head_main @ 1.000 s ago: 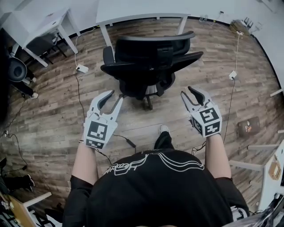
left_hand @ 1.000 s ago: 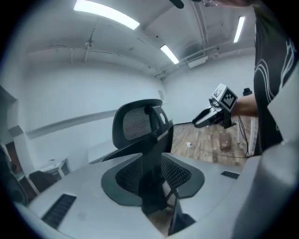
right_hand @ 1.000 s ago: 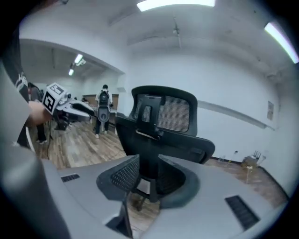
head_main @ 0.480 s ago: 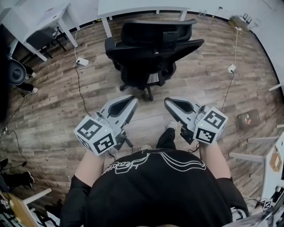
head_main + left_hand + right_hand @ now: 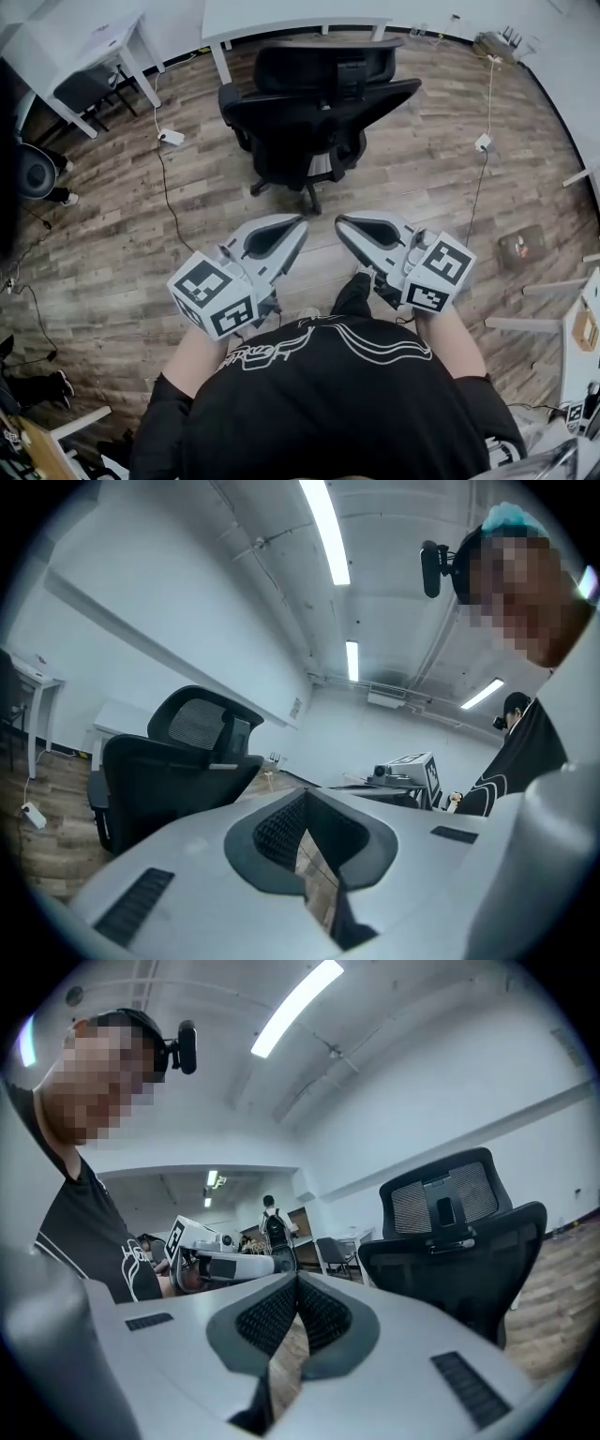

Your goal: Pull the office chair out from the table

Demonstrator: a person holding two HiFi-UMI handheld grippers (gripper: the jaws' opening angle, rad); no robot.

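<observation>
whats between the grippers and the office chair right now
Only bare wood floor, in the head view. The left gripper, jaws just closed on nothing, and the shut right gripper point toward the office chair.

Cool white light pours evenly from the long ceiling strips (image 5: 323, 527), bright throughout, leaving only faint shadows on the wooden floor (image 5: 112, 234). The black office chair (image 5: 314, 103) swallows detail. Every view bulges fisheye-fashion, and both gripper views darken to black at the corners.
</observation>
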